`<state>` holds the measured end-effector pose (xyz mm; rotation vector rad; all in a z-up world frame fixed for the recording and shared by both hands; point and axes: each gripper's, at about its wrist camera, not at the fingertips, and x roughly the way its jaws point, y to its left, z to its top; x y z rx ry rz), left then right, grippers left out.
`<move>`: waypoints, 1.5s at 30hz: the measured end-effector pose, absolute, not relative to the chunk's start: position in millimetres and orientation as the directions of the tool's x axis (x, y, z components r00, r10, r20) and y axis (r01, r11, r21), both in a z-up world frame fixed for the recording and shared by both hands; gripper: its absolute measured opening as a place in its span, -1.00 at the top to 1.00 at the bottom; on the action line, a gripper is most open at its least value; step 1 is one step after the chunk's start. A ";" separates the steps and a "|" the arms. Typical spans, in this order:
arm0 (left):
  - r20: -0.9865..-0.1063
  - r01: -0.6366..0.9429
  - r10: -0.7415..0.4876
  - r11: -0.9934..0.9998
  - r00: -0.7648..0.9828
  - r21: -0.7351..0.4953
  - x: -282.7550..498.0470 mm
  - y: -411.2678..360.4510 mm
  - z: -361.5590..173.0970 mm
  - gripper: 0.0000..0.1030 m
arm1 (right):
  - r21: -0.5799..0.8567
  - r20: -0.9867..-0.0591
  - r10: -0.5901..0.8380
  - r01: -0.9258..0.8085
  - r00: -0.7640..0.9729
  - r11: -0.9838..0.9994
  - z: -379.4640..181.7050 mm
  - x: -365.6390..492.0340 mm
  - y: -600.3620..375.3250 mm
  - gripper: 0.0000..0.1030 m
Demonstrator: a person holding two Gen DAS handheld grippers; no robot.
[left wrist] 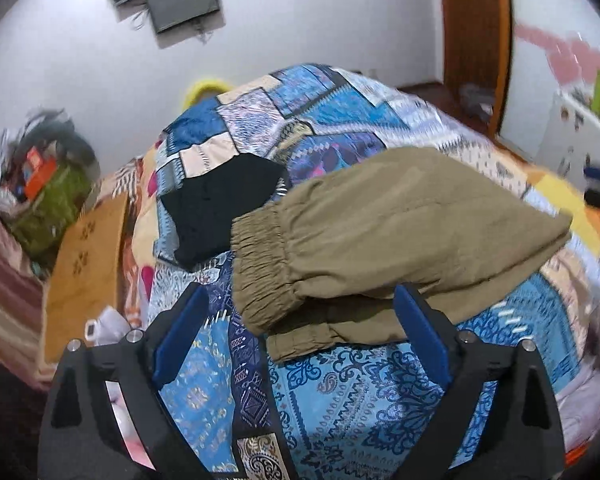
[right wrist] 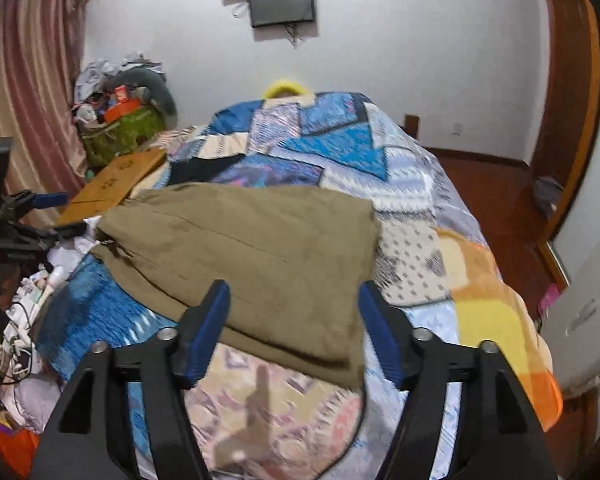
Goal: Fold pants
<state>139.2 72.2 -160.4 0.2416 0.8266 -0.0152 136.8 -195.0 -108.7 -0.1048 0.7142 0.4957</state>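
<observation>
Olive-brown pants point(left wrist: 384, 236) lie folded on a patchwork bedspread point(left wrist: 360, 392), elastic waistband and cuffs toward the left in the left wrist view. They also show in the right wrist view point(right wrist: 244, 256) as a flat folded bundle. My left gripper point(left wrist: 300, 304) is open and empty, its blue-padded fingers astride the pants' near edge above the waistband end. My right gripper point(right wrist: 294, 300) is open and empty, its fingers just above the pants' near right corner.
A black garment point(left wrist: 216, 212) lies on the bed beyond the pants. A cardboard box point(left wrist: 84, 264) and a green bag of clutter point(right wrist: 120, 132) stand at the bed's left. Left of the bed is a curtain point(right wrist: 28, 88); a wooden door frame point(right wrist: 572, 120) is right.
</observation>
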 end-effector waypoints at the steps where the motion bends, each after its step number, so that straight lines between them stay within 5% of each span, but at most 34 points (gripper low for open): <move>1: -0.735 0.123 0.088 0.966 0.673 0.229 141.5 67.9 -164.6 -0.83 | 0.079 -0.650 0.415 -0.487 0.636 0.870 -108.9 138.7 -188.0 -0.29; 13: -0.772 0.254 0.112 0.907 0.625 0.337 172.2 34.4 -205.6 -0.83 | 0.077 -0.744 0.461 -0.624 0.483 0.778 -151.4 158.8 -122.3 -0.29; 22: -0.769 0.271 0.001 0.935 0.639 0.227 194.8 37.1 -172.7 -0.79 | 0.028 -0.758 0.462 -0.684 0.461 0.729 -159.7 166.7 -93.1 -0.29; 25: -0.782 0.280 -0.062 0.949 0.620 0.146 199.6 40.5 -165.1 -0.53 | 0.003 -0.747 0.460 -0.690 0.480 0.724 -158.3 168.8 -88.7 -0.17; 27: -0.786 0.297 -0.084 0.946 0.613 0.130 197.8 38.5 -164.8 -0.29 | 0.001 -0.740 0.467 -0.693 0.484 0.721 -155.4 169.5 -87.6 0.27; 28: -0.786 0.305 -0.089 0.943 0.611 0.130 196.4 36.4 -166.0 -0.21 | 0.016 -0.737 0.477 -0.694 0.479 0.720 -152.8 170.8 -88.7 0.33; 31: -0.793 0.334 -0.096 0.932 0.601 0.140 190.3 27.5 -171.6 0.22 | 0.022 -0.716 0.494 -0.692 0.493 0.722 -143.7 167.8 -92.2 0.66; 32: -0.799 0.343 -0.094 0.928 0.594 0.146 188.5 23.8 -173.6 0.62 | 0.012 -0.713 0.492 -0.693 0.500 0.721 -141.0 166.6 -91.9 0.75; 33: -0.803 0.340 -0.085 0.928 0.590 0.151 187.8 21.8 -175.0 0.73 | 0.002 -0.709 0.491 -0.695 0.507 0.719 -138.0 164.5 -91.9 0.77; 45: -0.769 0.340 -0.127 0.932 0.627 0.123 157.6 12.5 -162.0 0.79 | -0.024 -0.693 0.485 -0.689 0.533 0.724 -126.7 143.1 -101.4 0.81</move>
